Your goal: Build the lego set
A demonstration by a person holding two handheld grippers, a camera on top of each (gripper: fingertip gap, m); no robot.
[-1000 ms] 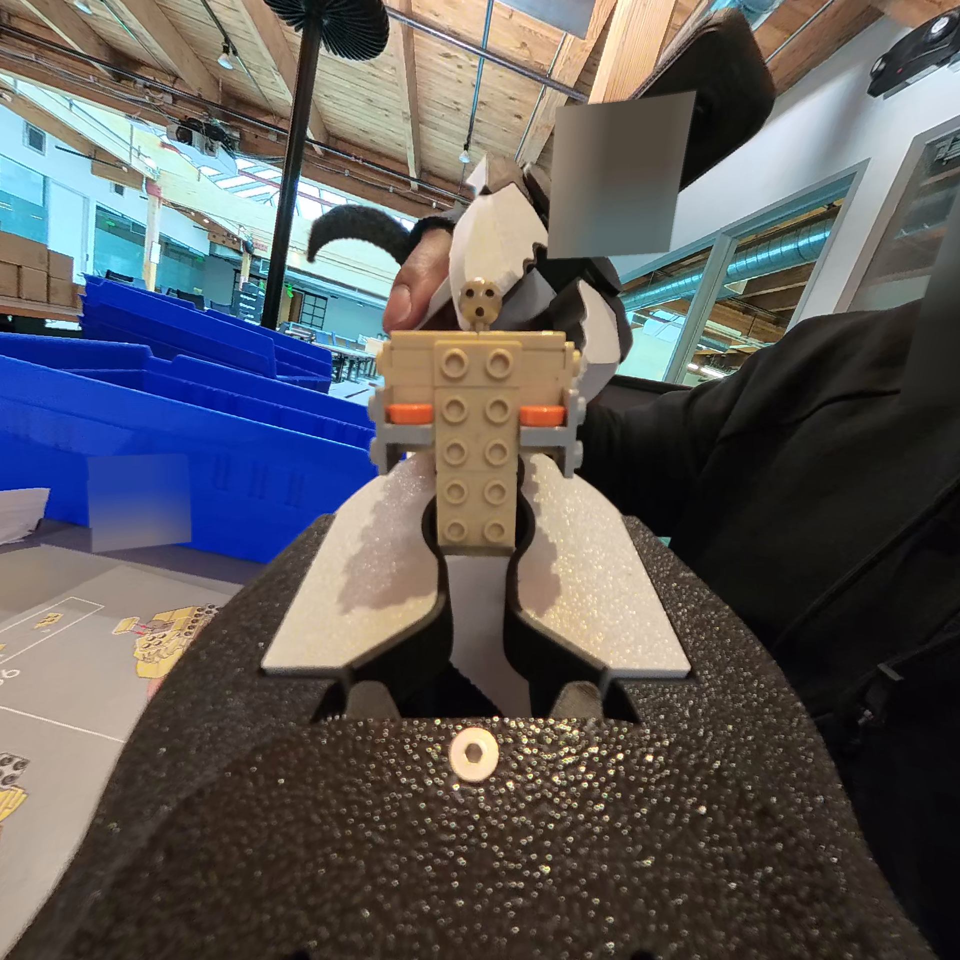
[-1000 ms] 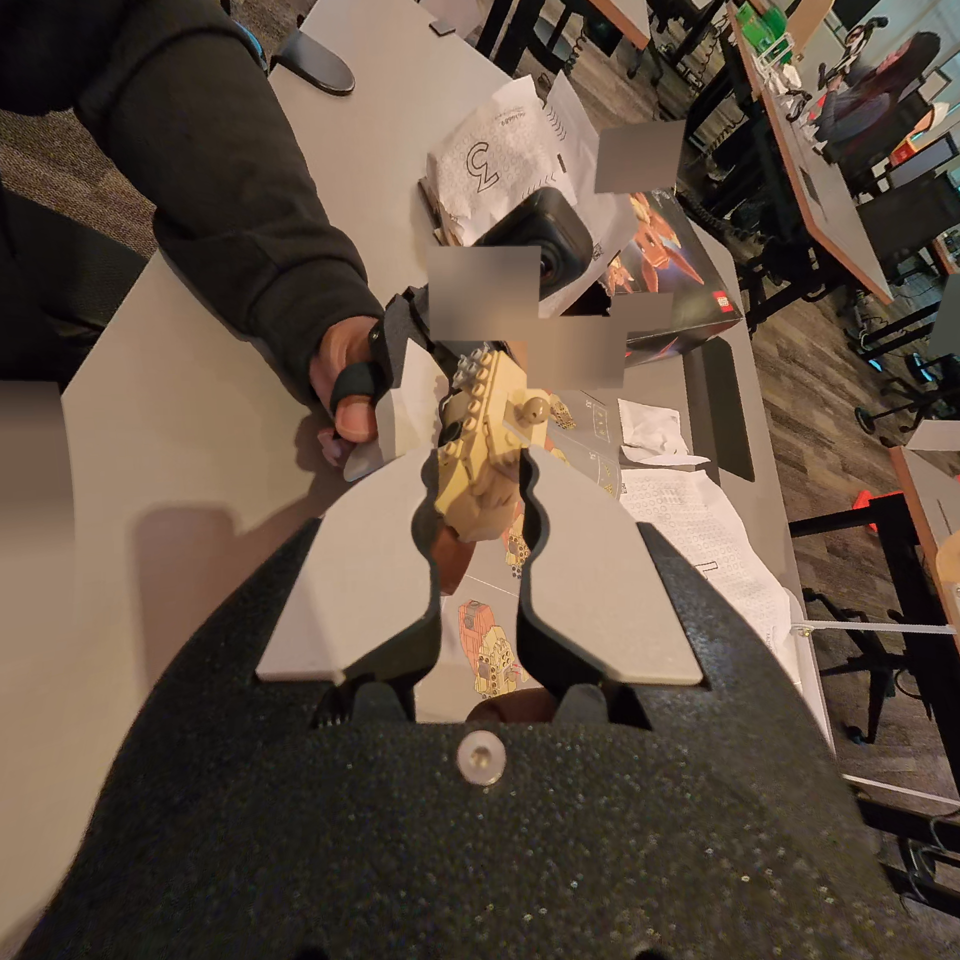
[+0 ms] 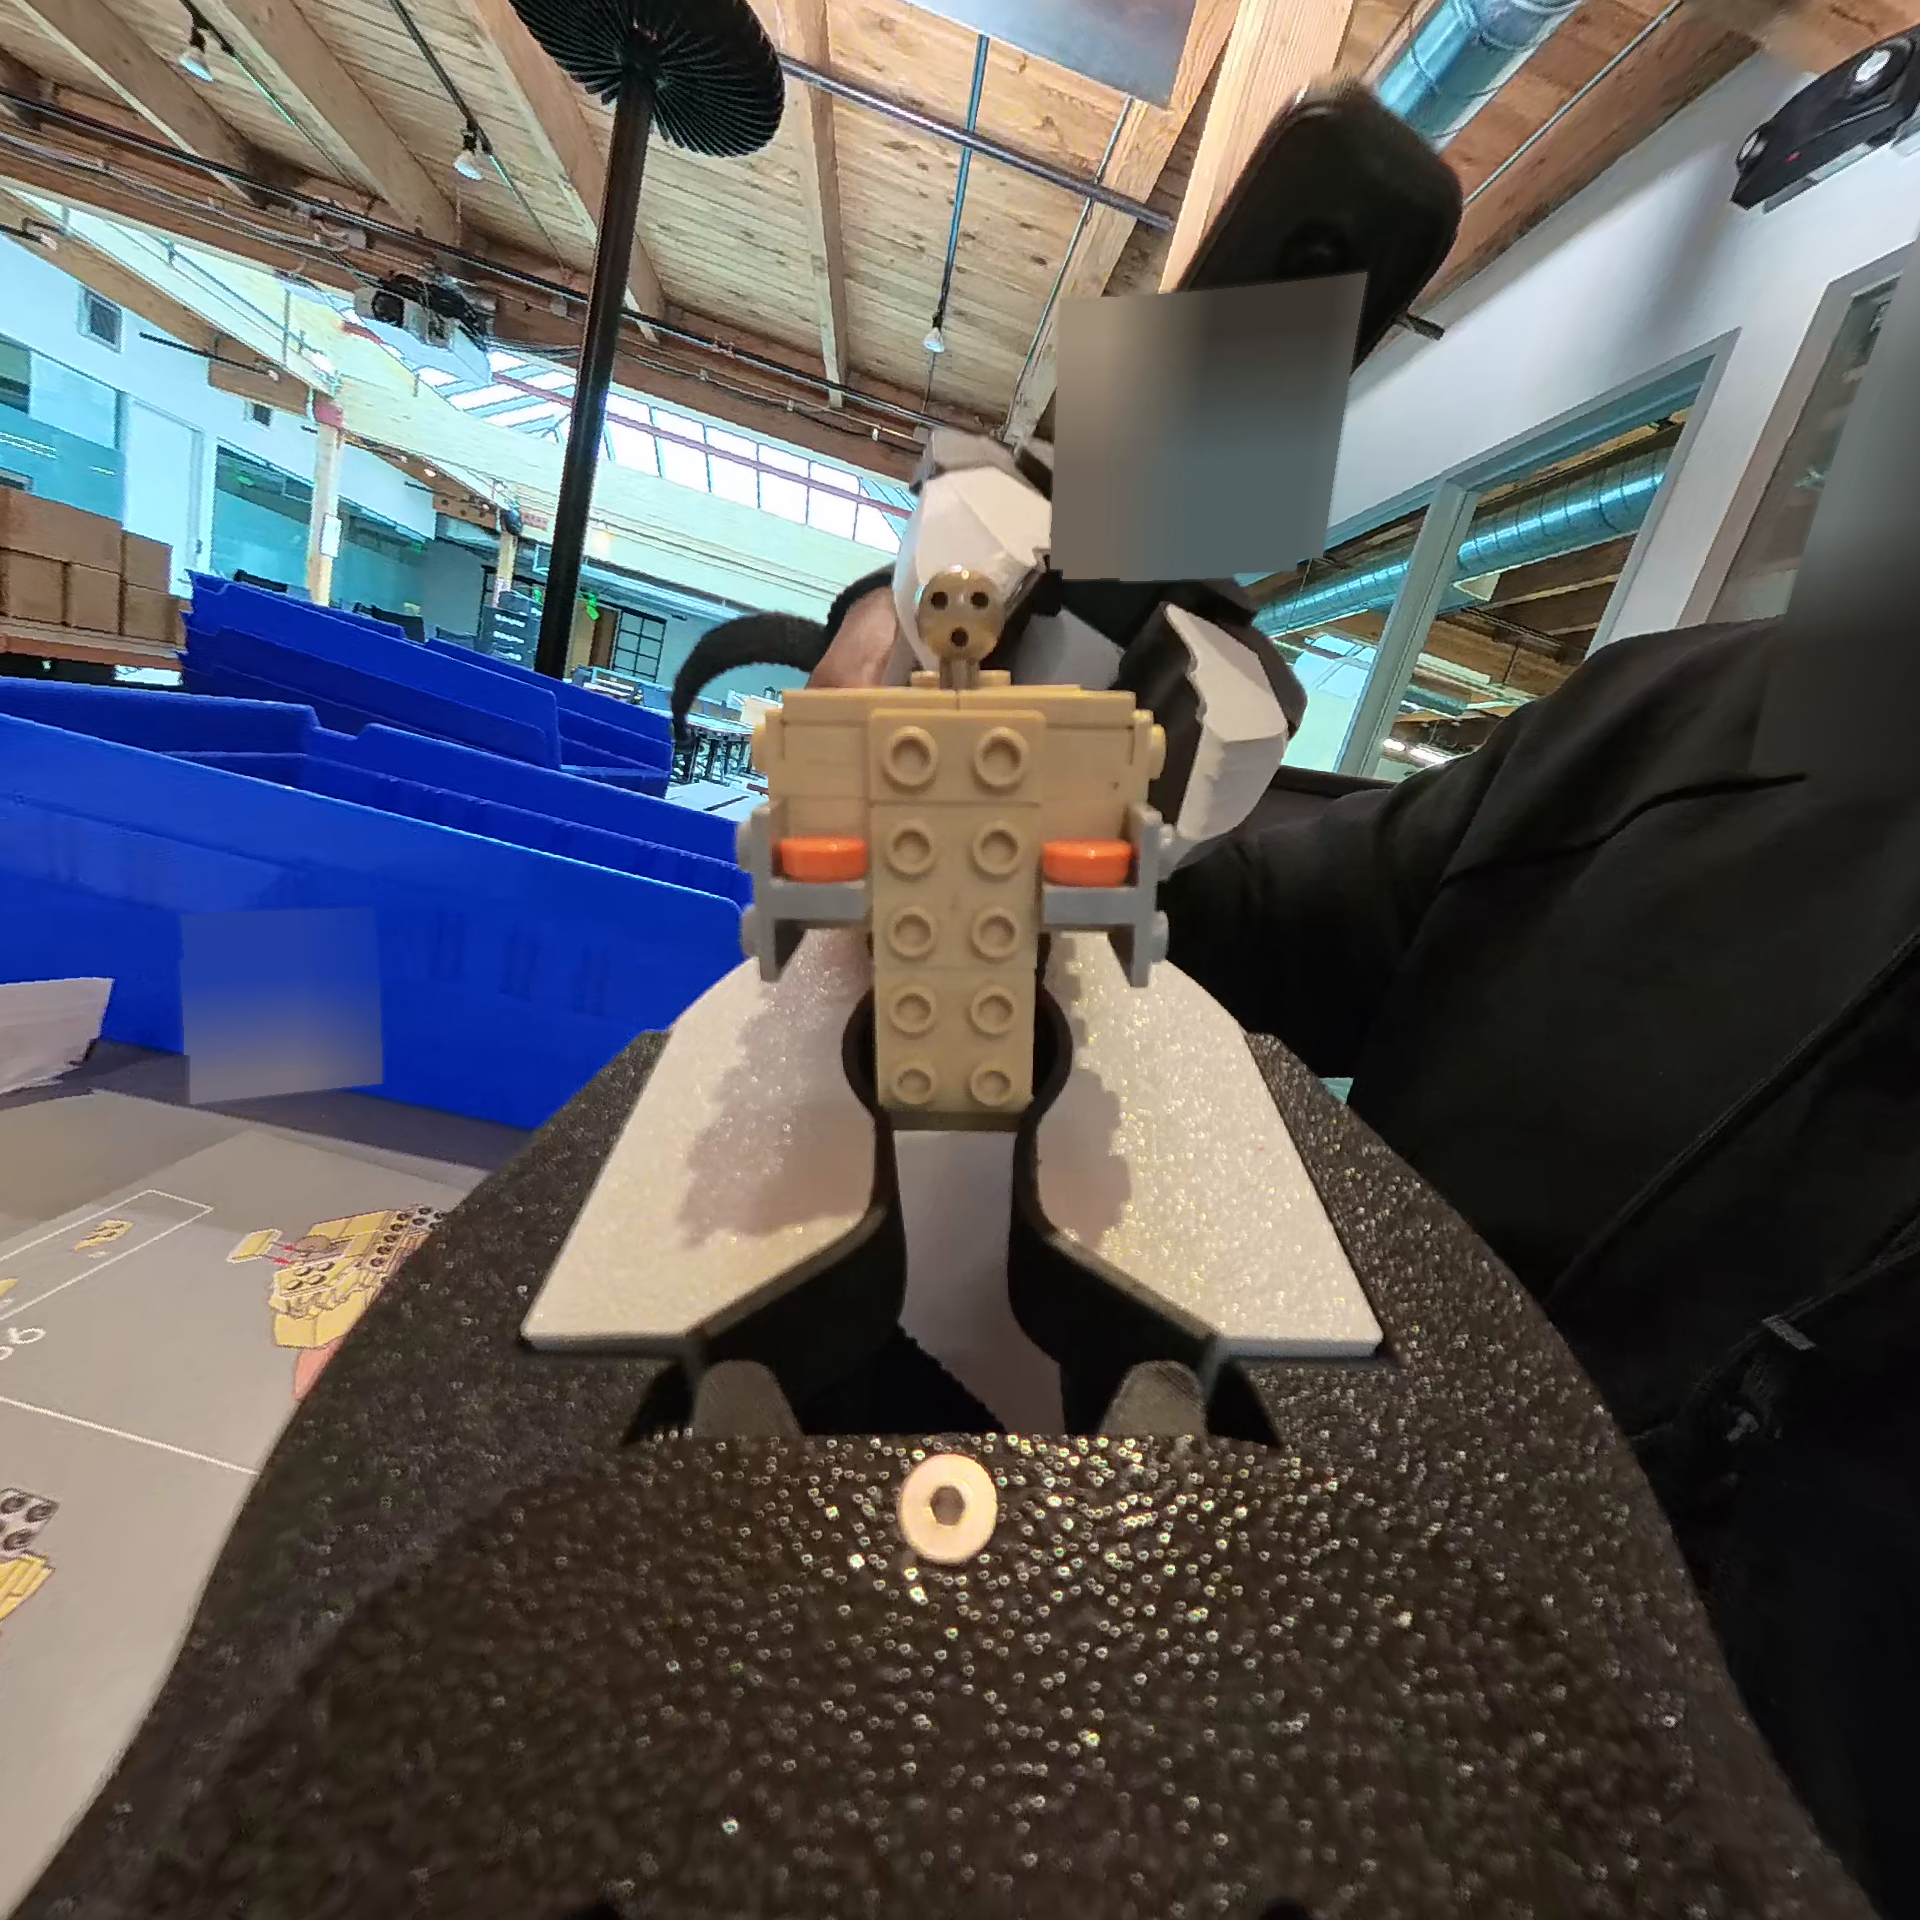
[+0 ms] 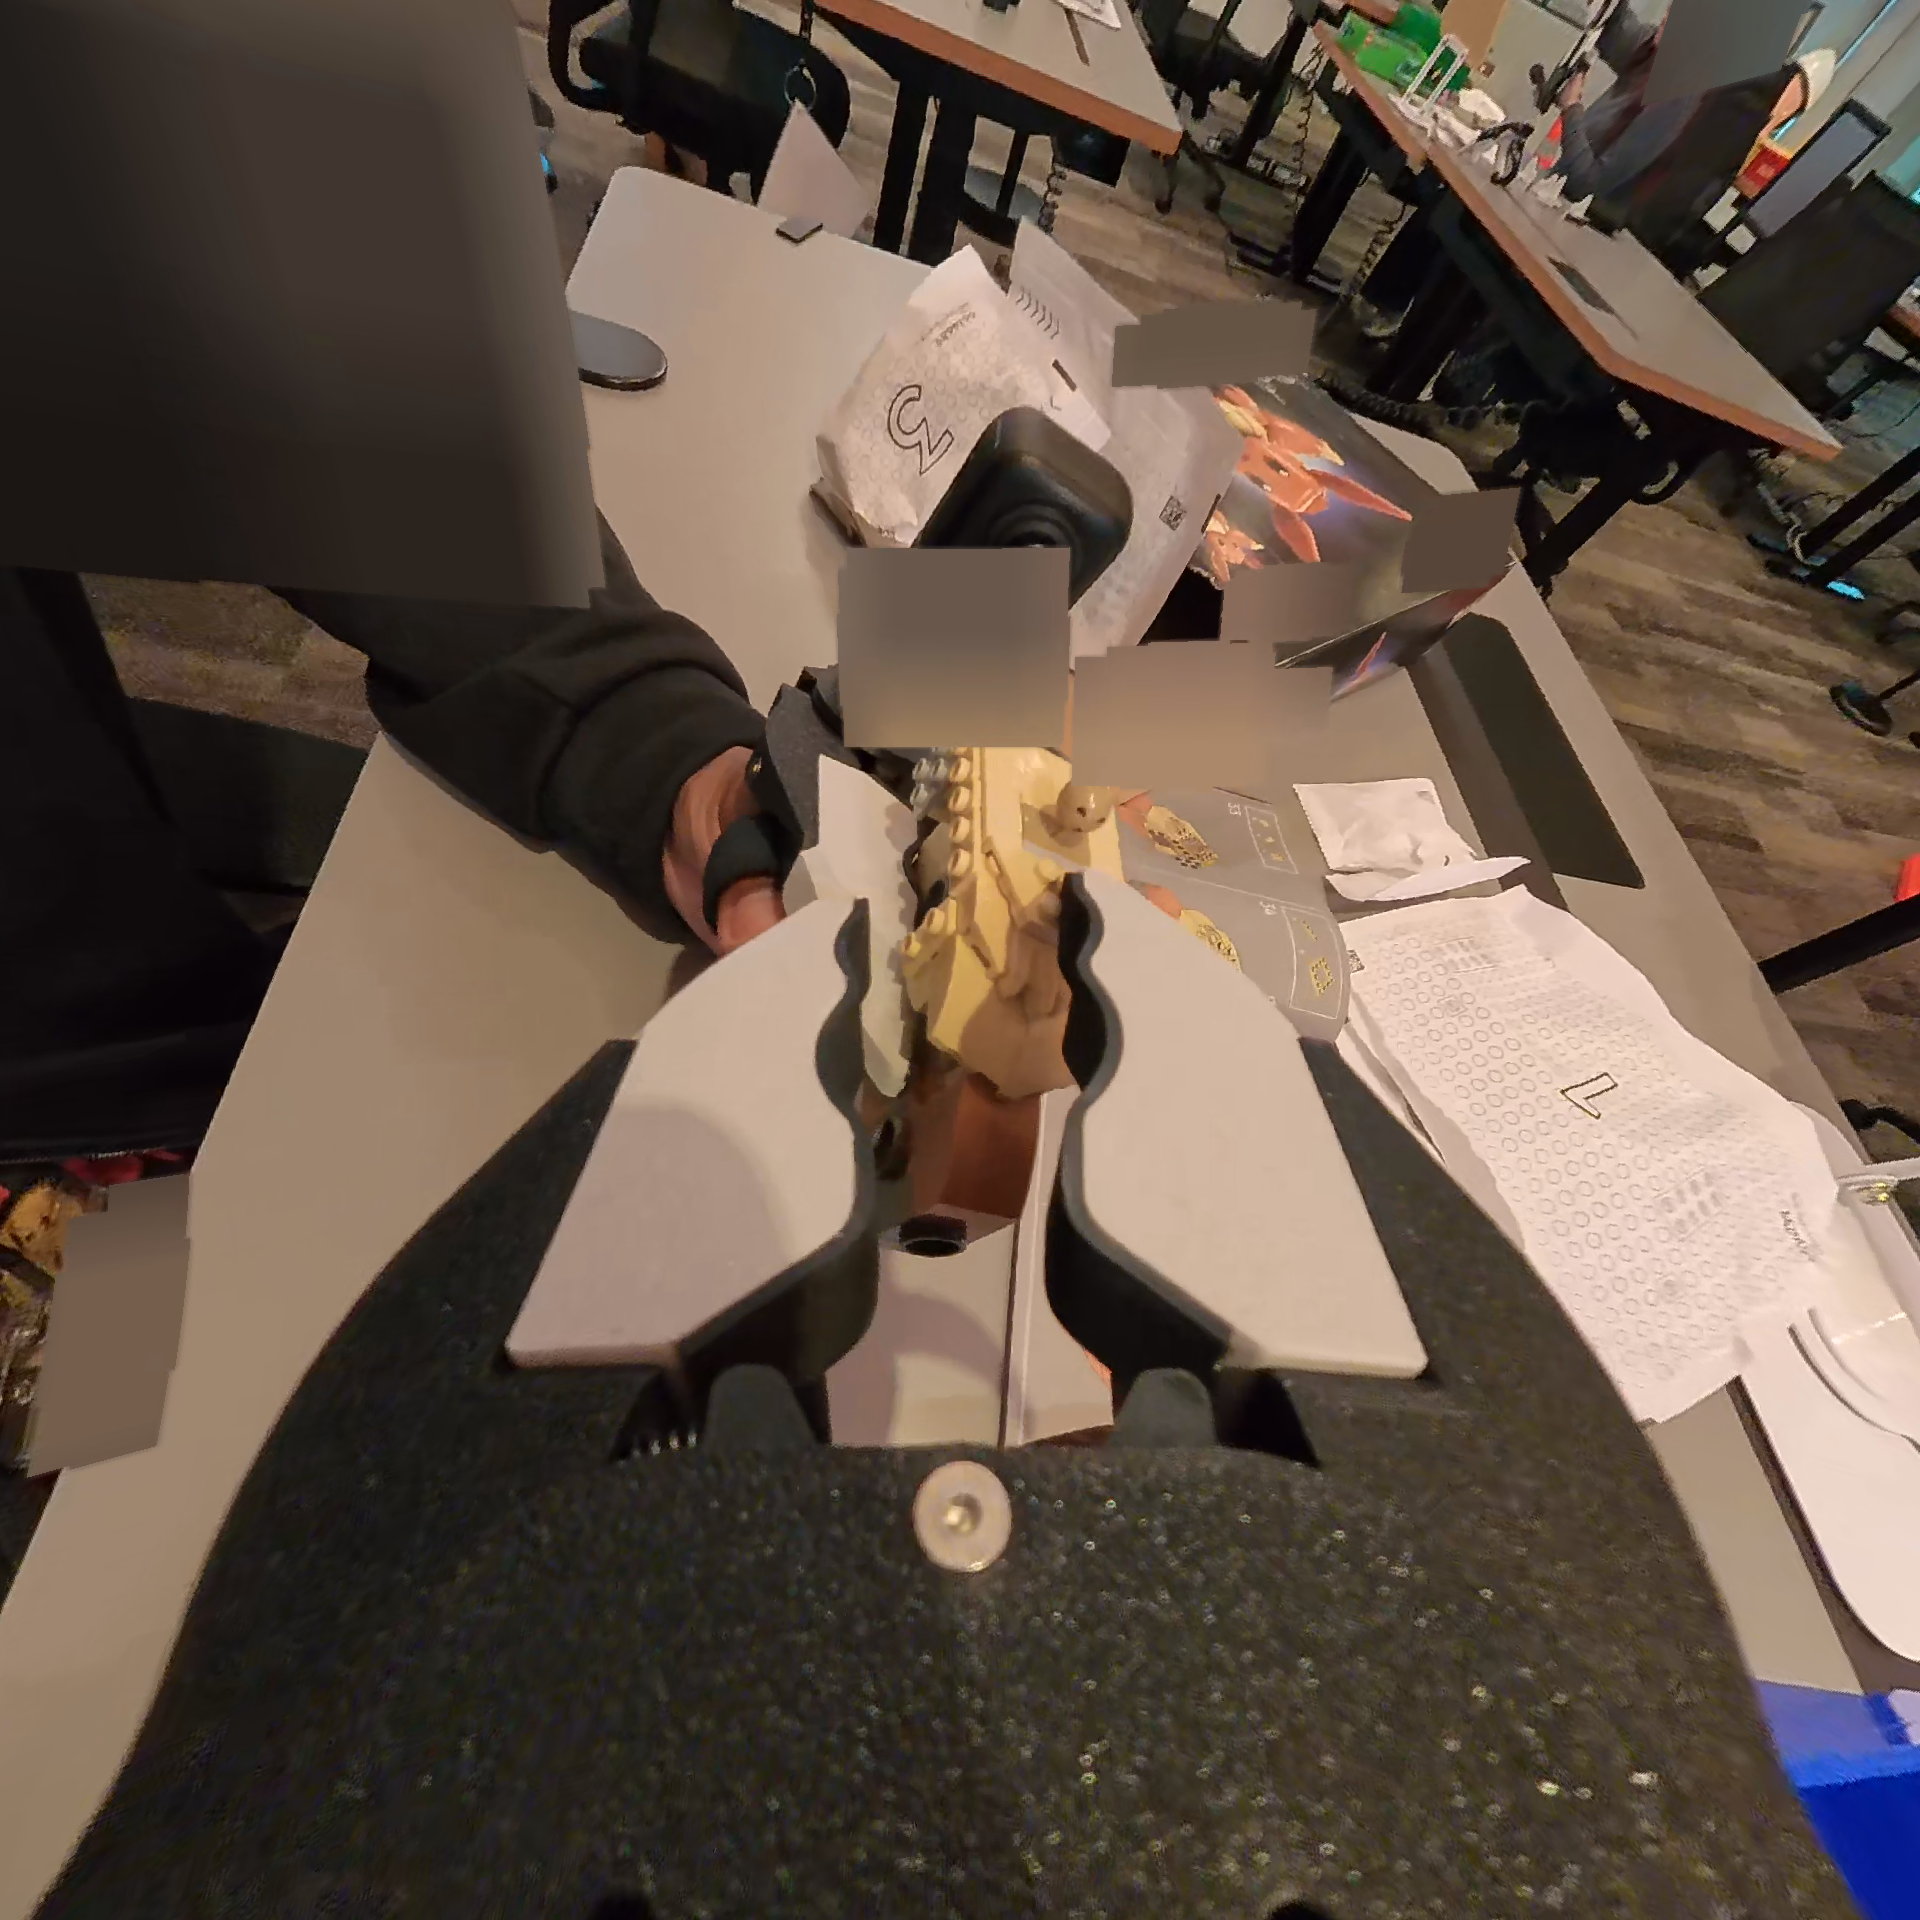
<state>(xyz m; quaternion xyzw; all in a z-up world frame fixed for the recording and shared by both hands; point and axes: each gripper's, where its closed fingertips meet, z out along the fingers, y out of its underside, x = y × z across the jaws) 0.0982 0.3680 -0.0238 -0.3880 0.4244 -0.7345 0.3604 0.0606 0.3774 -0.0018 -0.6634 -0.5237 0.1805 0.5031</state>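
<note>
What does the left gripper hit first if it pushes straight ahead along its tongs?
Past the tan lego assembly it already grips, the left gripper would probably meet the right gripper's white tongs and the hand holding them, directly beyond the ball-headed piece. Depth is hard to judge.

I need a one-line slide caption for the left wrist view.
Left gripper holds a tan lego model upright, blue bins behind.
</note>
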